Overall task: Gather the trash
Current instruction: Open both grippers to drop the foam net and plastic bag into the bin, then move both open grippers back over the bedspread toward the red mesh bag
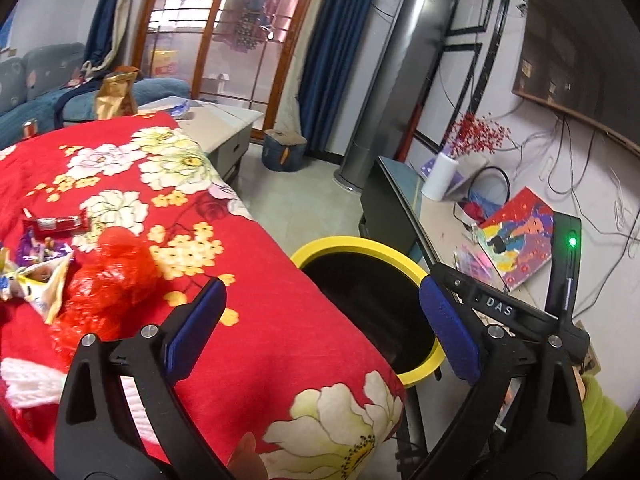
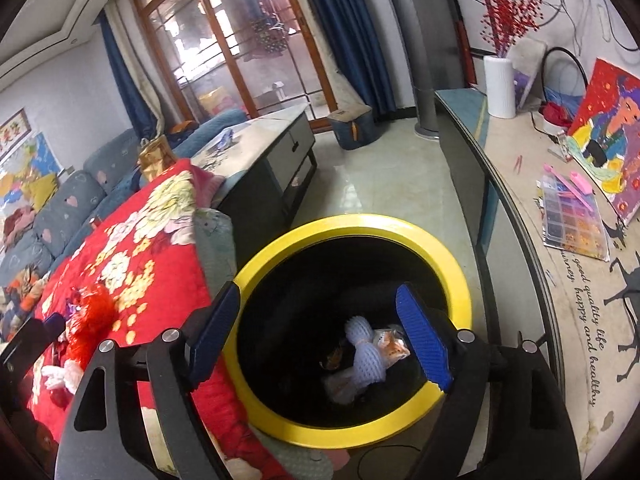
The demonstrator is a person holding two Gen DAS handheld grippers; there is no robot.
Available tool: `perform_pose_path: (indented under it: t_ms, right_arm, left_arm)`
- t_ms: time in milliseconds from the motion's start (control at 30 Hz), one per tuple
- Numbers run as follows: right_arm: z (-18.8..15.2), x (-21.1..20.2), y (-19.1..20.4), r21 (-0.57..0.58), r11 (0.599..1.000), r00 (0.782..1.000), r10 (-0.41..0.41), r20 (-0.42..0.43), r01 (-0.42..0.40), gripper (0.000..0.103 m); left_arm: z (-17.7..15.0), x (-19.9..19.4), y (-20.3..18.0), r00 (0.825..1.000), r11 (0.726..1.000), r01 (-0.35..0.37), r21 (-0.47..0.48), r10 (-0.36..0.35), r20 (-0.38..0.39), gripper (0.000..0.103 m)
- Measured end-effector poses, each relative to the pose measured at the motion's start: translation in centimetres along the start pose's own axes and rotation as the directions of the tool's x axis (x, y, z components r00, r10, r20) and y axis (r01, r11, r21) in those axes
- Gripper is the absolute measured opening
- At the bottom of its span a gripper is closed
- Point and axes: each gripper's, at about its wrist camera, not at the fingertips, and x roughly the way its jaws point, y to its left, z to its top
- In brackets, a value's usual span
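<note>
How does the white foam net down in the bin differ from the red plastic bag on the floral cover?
The white foam net lies at the bottom of the yellow-rimmed bin; the red plastic bag sits on the red floral cover among other wrappers, not yet binned. The net is pale, ribbed mesh; the bag is glossy, crumpled film. Neither is gripped: both the left gripper and the right gripper are open and empty.
</note>
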Motion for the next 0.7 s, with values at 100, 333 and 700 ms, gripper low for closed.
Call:
perform_pose_path:
  t_ms: [100,333,700]
  right_arm:
    - [0.0,-0.3,1.1,-0.023,1.000,1.000,0.019,0.002,-0.019,0.079]
    - [-0.1,-1.2,3.4,-0.065,0.996,0.998,0.057,0.010,-0.057,0.080]
    - [-0.3,-2.2,6.5,-0.117,0.987,0.994,0.109,0.010,-0.108,0.082]
  left_arm:
    - [0.1,-0.7,0.6,1.000,1.000,-0.013,-0.010,0.013,0.015,0.089]
    - [0.4,-2.4,2.0,0.998,0.999,-0.037,-0.039,0.039,0.050,0.089]
    - [0.5,-4.7,4.1,0.992,0.993,-0.081,-0.086,0.089,0.094,0.089]
